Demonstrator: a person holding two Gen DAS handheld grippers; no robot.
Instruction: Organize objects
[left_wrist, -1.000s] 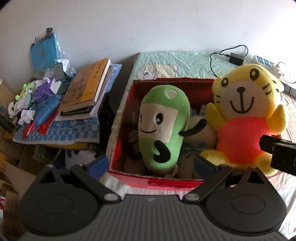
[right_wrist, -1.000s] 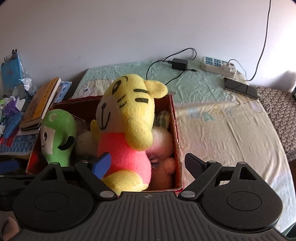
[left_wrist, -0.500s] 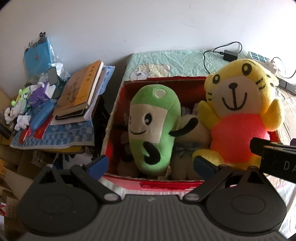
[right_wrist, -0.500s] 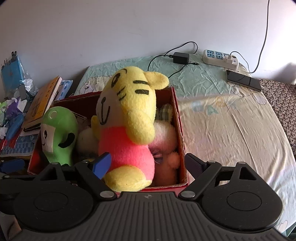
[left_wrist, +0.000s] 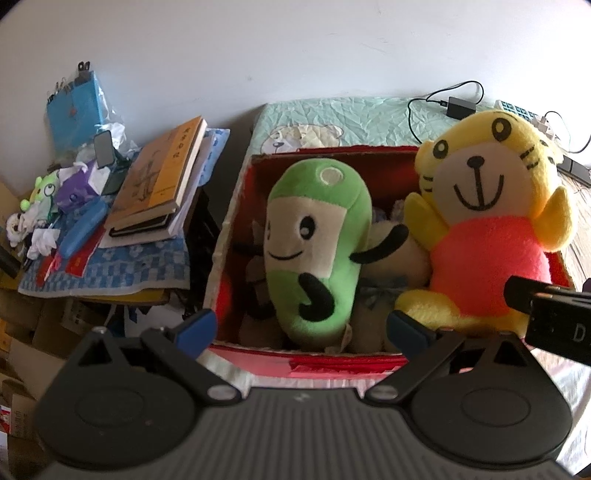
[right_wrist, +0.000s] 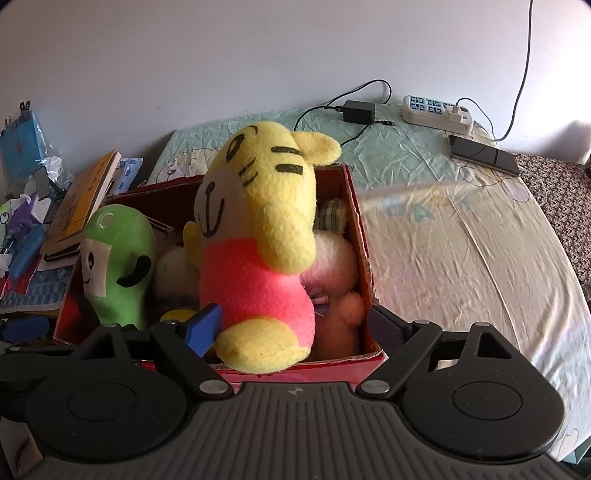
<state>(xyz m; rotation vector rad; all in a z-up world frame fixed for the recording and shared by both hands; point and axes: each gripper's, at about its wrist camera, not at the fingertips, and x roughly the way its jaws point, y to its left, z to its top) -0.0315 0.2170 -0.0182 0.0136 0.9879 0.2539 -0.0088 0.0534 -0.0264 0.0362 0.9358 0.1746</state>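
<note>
Sitting upright in the red box (right_wrist: 364, 236), the yellow tiger toy (right_wrist: 258, 236) is just ahead of the right claw (right_wrist: 291, 326), wide open, empty; the left claw (left_wrist: 301, 328), equally spread, faces the green toy (left_wrist: 317, 243).

Counts: 1 red box (right_wrist: 364, 254) on the bed (right_wrist: 461, 236). 2 big plush standing in it: 1 green (left_wrist: 317, 254), 1 yellow tiger (left_wrist: 484, 229). Approx 3 more plush under them, partly hidden, exact no. unclear. 1 power strip (right_wrist: 436, 110), 1 charger brick (right_wrist: 358, 110), 1 phone (right_wrist: 484, 155). Side pile: 2 books (left_wrist: 159, 184) at least.
</note>
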